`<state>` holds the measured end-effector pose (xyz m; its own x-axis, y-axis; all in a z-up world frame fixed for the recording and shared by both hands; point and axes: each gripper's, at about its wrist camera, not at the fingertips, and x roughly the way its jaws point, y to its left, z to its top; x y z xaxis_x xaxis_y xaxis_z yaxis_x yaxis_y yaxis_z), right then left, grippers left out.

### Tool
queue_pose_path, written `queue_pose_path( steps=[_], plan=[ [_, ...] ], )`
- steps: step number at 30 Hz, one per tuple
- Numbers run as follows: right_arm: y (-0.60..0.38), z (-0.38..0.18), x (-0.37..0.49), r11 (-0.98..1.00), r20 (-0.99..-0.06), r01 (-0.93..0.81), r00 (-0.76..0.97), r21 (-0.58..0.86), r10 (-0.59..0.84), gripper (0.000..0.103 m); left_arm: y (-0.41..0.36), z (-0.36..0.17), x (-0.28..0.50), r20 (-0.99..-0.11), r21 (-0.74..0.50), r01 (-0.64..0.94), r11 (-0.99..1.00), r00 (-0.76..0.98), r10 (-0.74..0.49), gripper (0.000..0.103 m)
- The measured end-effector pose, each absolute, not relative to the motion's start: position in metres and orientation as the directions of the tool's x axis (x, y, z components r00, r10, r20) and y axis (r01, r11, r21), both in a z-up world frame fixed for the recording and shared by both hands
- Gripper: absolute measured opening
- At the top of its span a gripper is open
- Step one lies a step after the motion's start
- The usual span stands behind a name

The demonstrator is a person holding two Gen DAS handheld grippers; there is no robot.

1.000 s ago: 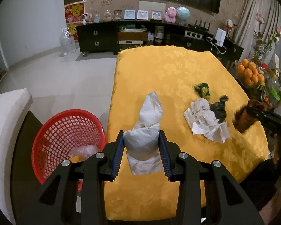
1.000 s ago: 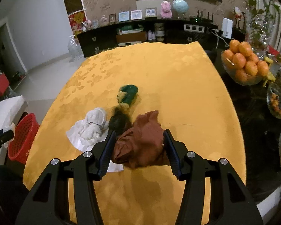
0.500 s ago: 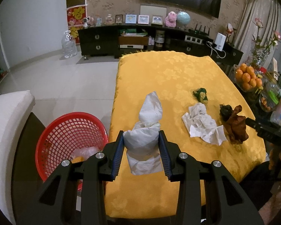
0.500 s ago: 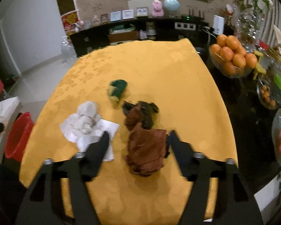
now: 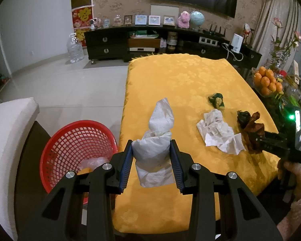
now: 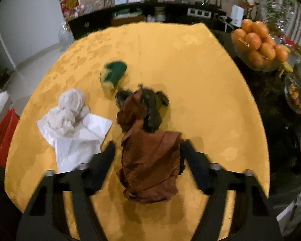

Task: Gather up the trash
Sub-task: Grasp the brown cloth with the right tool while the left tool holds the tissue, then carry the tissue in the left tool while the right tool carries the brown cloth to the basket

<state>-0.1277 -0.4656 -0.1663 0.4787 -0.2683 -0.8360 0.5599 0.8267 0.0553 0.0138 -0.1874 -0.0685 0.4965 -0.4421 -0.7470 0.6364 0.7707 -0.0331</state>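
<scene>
So the left gripper point(image 5: 151, 156) is clamped on a twisted wad of white paper towel point(image 5: 154, 146), holding it above the near edge of the yellow patterned tablecloth point(image 5: 180, 80). The round red plastic mesh basket point(image 5: 70, 140) sits on the floor just left of the table, with some crinkly clear plastic already in the bottom. Looks like dropping the wad in there is the step at hand.

The right gripper point(image 6: 147, 154) has its fingers spread wide on either side of a crumpled brown paper wrapper point(image 6: 150, 160) lying on the cloth; the right finger seems to graze it but nothing is squeezed. That wrapper touches a dark crinkled black wrapper point(image 6: 150, 108). Just to the left is a flattened white tissue with a balled lump on top point(image 6: 74, 126), and a green and yellow scrunched wrapper point(image 6: 113, 75) lies a little further back.

My take: swing the left one fully over the basket mouth before letting go, since the wad is light and long and could catch the rim. For the right, close low on the thick middle of the brown wrapper, or the black one may drag along. A bowl of oranges point(image 6: 258, 44) sits off the right side, well apart.
</scene>
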Motion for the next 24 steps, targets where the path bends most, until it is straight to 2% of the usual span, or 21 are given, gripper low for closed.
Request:
queue_pose_path(
  steps=[3,6,24],
  plan=[
    [-0.466,-0.166,-0.13,0.827,-0.836,0.559,0.479,0.057,-0.266,0.045,-0.187,-0.069,0.014,-0.746,-0.033,0.636,0.771,0.497,-0.442,0.035],
    [-0.463,-0.16,-0.134,0.828,-0.83,0.557,0.488,0.058,-0.27,0.042,-0.186,-0.066,0.014,-0.742,-0.033,0.638,0.77,0.5,-0.446,0.035],
    [-0.408,-0.043,-0.144,0.879,-0.658,0.473,0.683,0.068,-0.316,0.042,-0.162,-0.023,0.015,-0.668,-0.03,0.6,0.8,0.583,-0.462,0.035]
  ],
)
